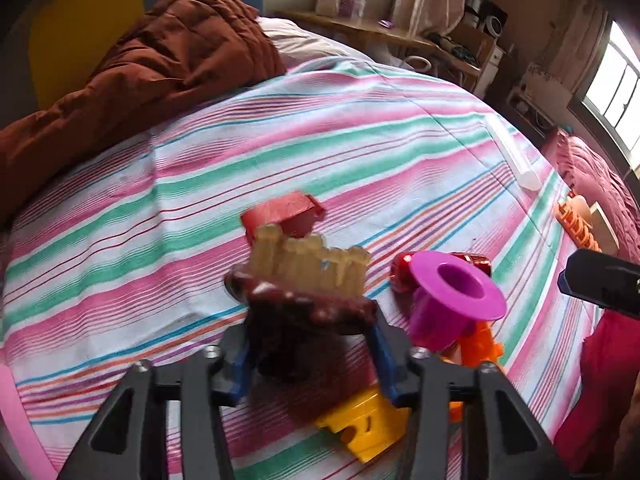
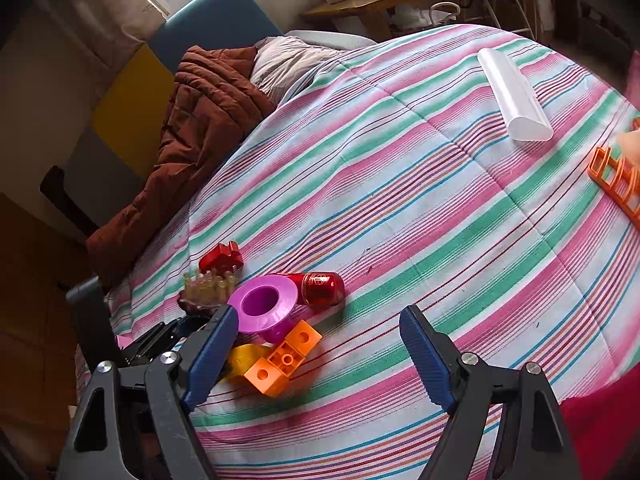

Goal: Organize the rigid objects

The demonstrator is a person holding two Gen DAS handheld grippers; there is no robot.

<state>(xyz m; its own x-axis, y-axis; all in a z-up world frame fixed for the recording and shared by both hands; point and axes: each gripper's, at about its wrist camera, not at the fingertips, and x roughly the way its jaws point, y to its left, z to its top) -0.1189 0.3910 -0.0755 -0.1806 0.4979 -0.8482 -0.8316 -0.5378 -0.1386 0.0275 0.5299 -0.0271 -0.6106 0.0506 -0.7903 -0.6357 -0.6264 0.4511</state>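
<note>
The left gripper (image 1: 308, 356) points steeply downward, its blue-padded fingers (image 1: 382, 360) set either side of a dark red comb-like piece (image 1: 304, 292) that sits between them; whether the pads actually press it cannot be told through the blur. The right gripper (image 2: 318, 354) is also tilted downward, with its fingers (image 2: 426, 356) spread wide apart and nothing between them. Seen from the right wrist, the left gripper's black frame lies just beside and left of the right gripper's left finger.

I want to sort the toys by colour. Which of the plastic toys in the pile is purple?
The funnel-shaped cup, standing with its wide brim up. The blocks beside it are orange and yellow.
</note>
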